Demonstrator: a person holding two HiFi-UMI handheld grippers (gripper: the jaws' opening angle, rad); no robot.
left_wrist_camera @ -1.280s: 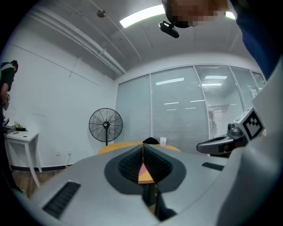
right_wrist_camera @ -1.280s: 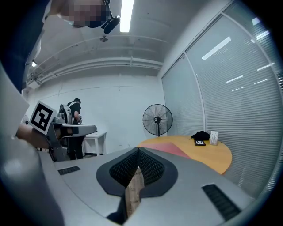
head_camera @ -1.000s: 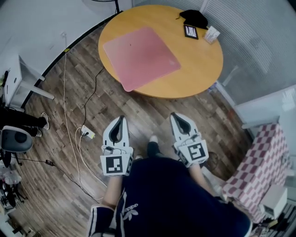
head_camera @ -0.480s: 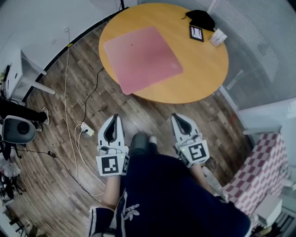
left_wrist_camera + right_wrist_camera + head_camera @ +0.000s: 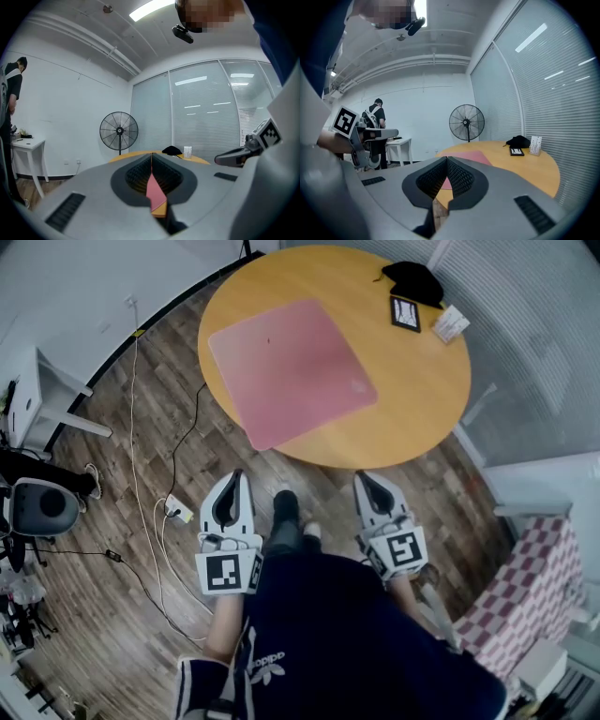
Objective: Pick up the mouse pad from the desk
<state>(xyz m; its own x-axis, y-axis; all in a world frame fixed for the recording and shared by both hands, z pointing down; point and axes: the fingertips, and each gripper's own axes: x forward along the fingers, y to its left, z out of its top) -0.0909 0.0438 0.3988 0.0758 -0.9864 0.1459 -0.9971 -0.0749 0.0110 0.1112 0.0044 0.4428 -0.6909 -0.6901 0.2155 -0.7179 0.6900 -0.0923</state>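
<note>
A pink square mouse pad (image 5: 291,371) lies flat on the round wooden table (image 5: 412,399), toward its left side. Both grippers hang over the wooden floor, short of the table's near edge and apart from the pad. My left gripper (image 5: 236,476) points at the table with its jaws shut and empty. My right gripper (image 5: 366,478) is beside it, also shut and empty. In the left gripper view the left gripper (image 5: 151,155) shows a sliver of the mouse pad (image 5: 153,190) below its closed tips. In the right gripper view the right gripper (image 5: 446,160) has the mouse pad (image 5: 471,157) ahead.
At the table's far right lie a black object (image 5: 417,279), a small dark frame (image 5: 406,313) and a white card stand (image 5: 450,324). Cables and a power strip (image 5: 178,510) run over the floor at left. A checkered seat (image 5: 530,577) stands at right, a fan (image 5: 466,121) beyond.
The table's near edge has come closer to both grippers as the person stepped forward. Both jaws stayed shut.
</note>
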